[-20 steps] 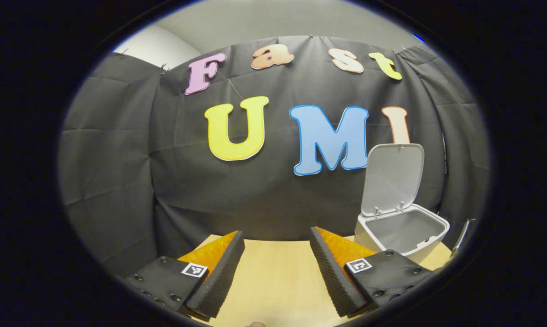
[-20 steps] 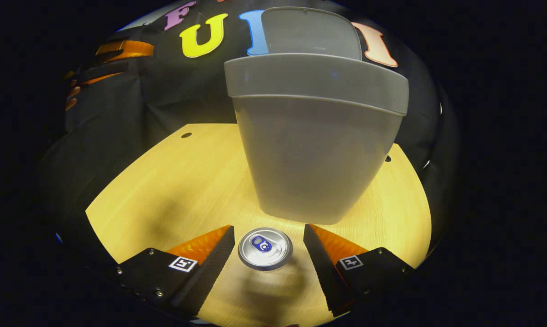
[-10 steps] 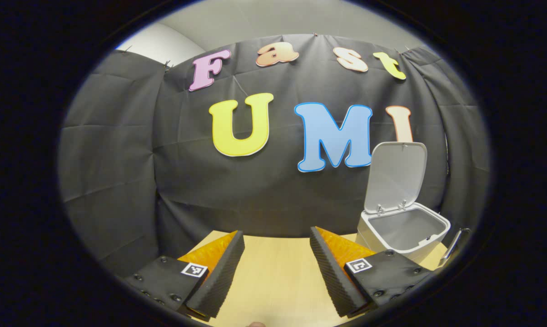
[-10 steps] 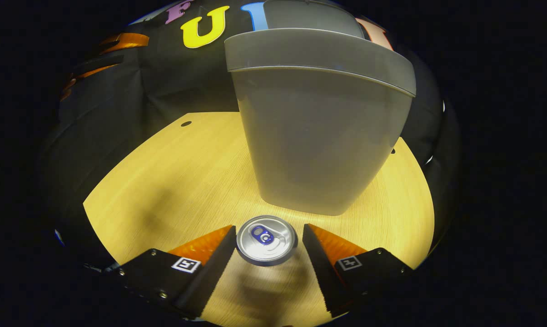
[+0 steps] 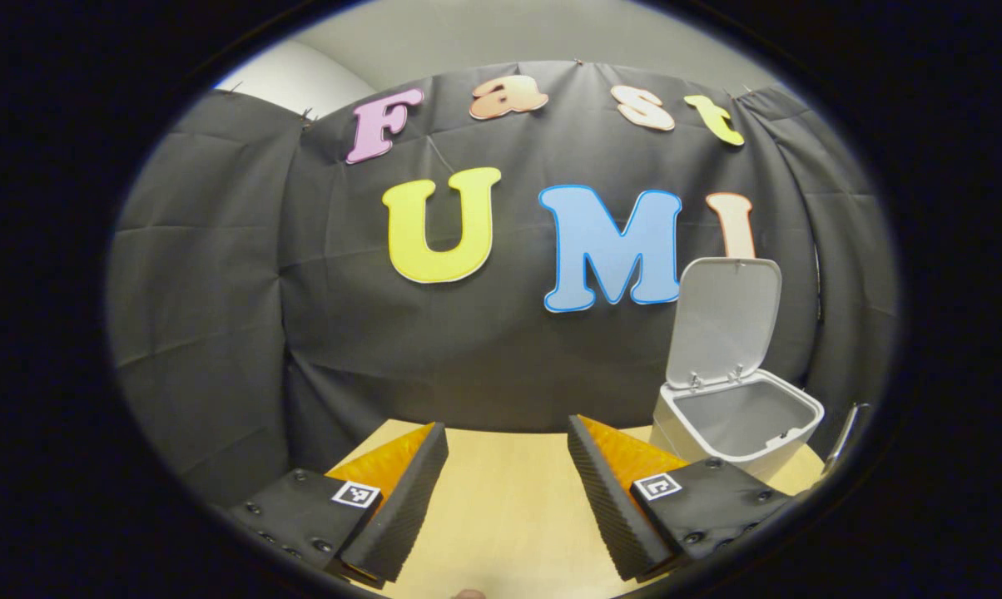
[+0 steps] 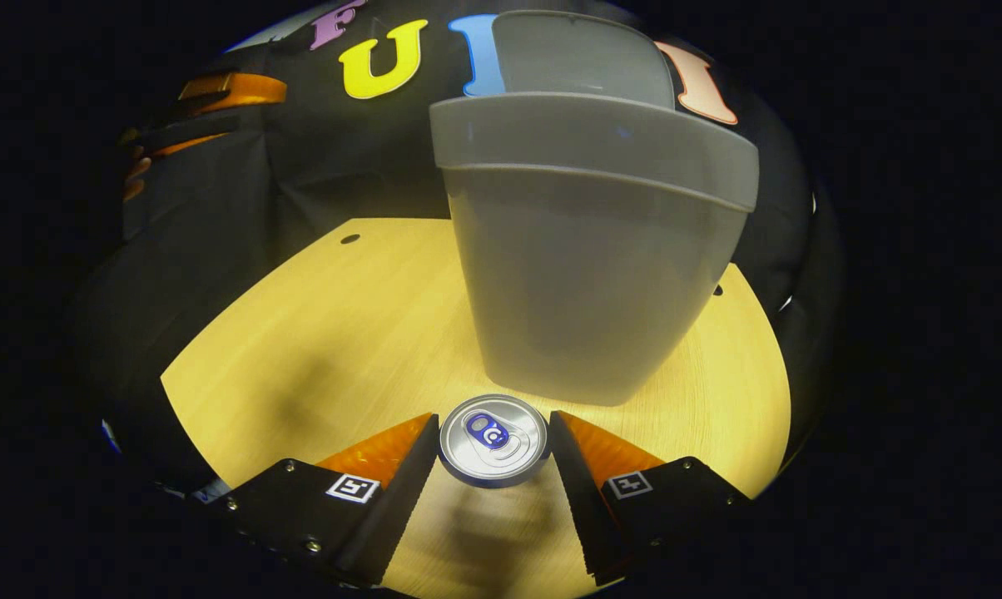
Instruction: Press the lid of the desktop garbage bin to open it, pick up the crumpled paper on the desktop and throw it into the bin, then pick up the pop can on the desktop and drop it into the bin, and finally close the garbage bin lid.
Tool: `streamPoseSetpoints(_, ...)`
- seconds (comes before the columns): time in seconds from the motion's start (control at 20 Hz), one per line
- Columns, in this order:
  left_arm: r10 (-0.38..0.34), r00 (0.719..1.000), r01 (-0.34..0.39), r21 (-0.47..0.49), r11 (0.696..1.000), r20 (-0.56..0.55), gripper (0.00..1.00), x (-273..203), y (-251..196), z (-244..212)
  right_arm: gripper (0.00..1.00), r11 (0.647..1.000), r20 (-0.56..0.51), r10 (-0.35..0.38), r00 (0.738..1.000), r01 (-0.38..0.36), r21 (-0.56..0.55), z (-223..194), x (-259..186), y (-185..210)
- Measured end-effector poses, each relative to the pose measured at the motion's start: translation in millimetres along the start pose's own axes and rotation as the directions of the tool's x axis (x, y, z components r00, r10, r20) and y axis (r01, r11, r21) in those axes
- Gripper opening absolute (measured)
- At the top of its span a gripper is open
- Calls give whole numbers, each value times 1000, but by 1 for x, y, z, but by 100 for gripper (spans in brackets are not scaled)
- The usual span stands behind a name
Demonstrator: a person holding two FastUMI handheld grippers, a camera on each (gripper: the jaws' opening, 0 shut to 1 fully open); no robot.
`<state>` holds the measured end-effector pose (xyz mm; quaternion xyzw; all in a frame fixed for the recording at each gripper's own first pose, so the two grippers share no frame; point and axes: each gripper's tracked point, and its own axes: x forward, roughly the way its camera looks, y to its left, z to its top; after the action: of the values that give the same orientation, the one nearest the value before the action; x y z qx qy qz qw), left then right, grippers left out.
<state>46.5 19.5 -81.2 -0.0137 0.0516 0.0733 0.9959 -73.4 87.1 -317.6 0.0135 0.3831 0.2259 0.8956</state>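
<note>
can [image 6: 493,438] sits upright right between the fingers of the right gripper [image 6: 491,441], top facing the camera with the pull tab showing; both fingers look like they're touching its sides, so i'd call it clamped on the can, which is resting on the wooden desktop [image 6: 326,333]; just behind the can is the grey bin [image 6: 588,274], lid [image 6: 580,51] flipped up at the back; far off at upper left the other gripper hangs in the air. in the left gripper view the left gripper [image 5: 508,491] is spread wide with nothing in it, above the desktop [image 5: 501,507]; the bin [image 5: 738,420] stands off to the right, lid [image 5: 726,320] standing upright; can't see any paper inside from here.
</note>
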Motion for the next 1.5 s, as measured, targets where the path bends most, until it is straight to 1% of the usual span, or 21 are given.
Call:
streamPoseSetpoints(0.05,-3,1000,3,-1,1000,-1,99,0,-1,-1,84,1000,16,8,1000,-8,0,8,-4,3)
streamPoseSetpoints(0.25,-14,1000,14,-6,1000,-4,99,1,-6,-2,84,998,91,58,994,-59,7,43,-23,19)
streamPoseSetpoints(0.45,-20,1000,19,-8,1000,-7,100,3,-7,-4,84,996,183,89,979,-89,-8,87,-43,30)
streamPoseSetpoints(0.65,-23,1000,23,-2,1000,-10,100,8,-7,-4,84,993,285,119,951,-120,-14,135,-63,41)
streamPoseSetpoints(0.95,-30,1000,30,5,1000,-7,99,11,-10,-4,84,988,420,150,895,-152,-28,199,-98,53)
streamPoseSetpoints(1.25,-31,999,31,6,999,-8,99,11,-10,-4,84,989,536,130,834,-144,-14,251,-123,45)
streamPoseSetpoints(1.4,-33,999,33,10,999,-6,100,11,-11,-4,83,993,574,95,813,-121,7,268,-127,32)
streamPoseSetpoints(1.5,-35,999,35,12,999,-6,99,10,-12,-3,83,995,591,67,804,-101,25,276,-129,20)
